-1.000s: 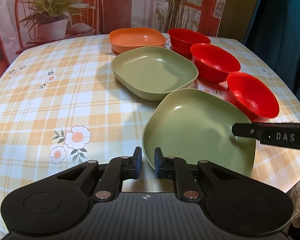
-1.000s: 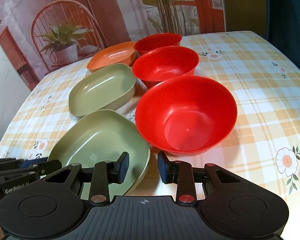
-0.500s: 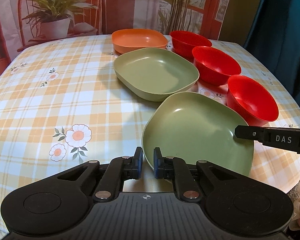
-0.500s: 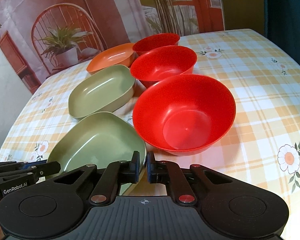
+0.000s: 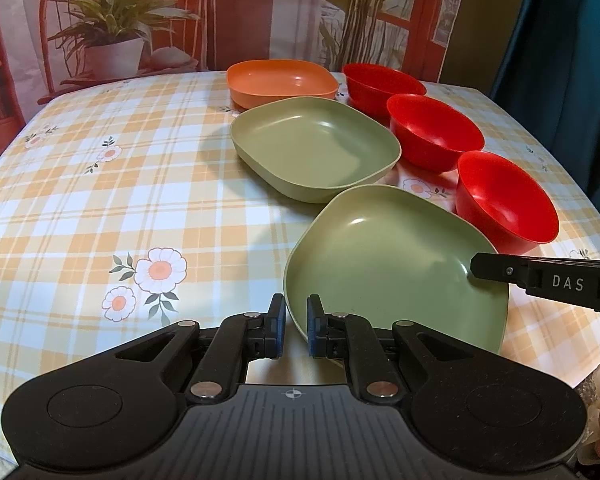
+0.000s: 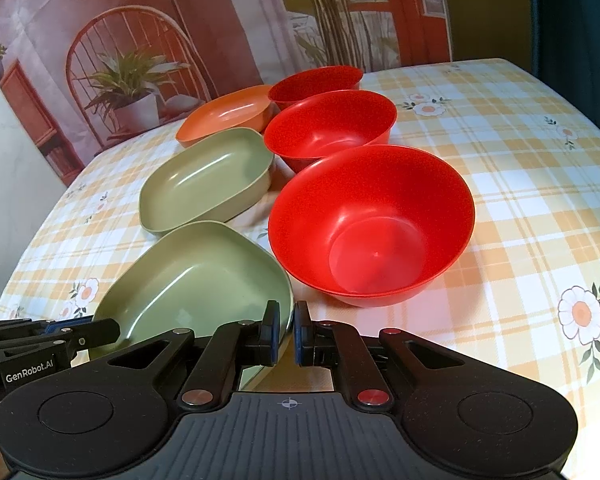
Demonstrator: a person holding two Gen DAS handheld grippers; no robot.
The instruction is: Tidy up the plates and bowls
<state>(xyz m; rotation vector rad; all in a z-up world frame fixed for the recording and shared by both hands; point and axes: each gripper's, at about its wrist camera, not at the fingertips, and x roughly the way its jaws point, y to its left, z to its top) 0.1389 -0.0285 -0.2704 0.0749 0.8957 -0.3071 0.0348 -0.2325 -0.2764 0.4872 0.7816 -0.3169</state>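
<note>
The near green plate [image 5: 396, 256] is held at two edges. My left gripper [image 5: 296, 326] is shut on its left rim. My right gripper [image 6: 286, 330] is shut on its right rim [image 6: 288, 304]; it shows as a black arm in the left wrist view [image 5: 548, 280]. The plate [image 6: 196, 280] looks slightly tilted above the table. Behind it lie a second green plate [image 5: 314, 152] and an orange plate [image 5: 282, 82]. Three red bowls [image 5: 504, 200] [image 5: 434, 132] [image 5: 384, 84] stand in a row on the right.
The table has a yellow checked cloth with flowers [image 5: 100, 184]. A backdrop with a printed chair and plant [image 5: 112, 40] hangs behind it. A dark teal curtain [image 5: 572, 60] is at the right. The near red bowl [image 6: 372, 224] is close to my right gripper.
Both grippers have closed on the near green plate's rims. The plate has risen a little, and both views have moved slightly higher.
</note>
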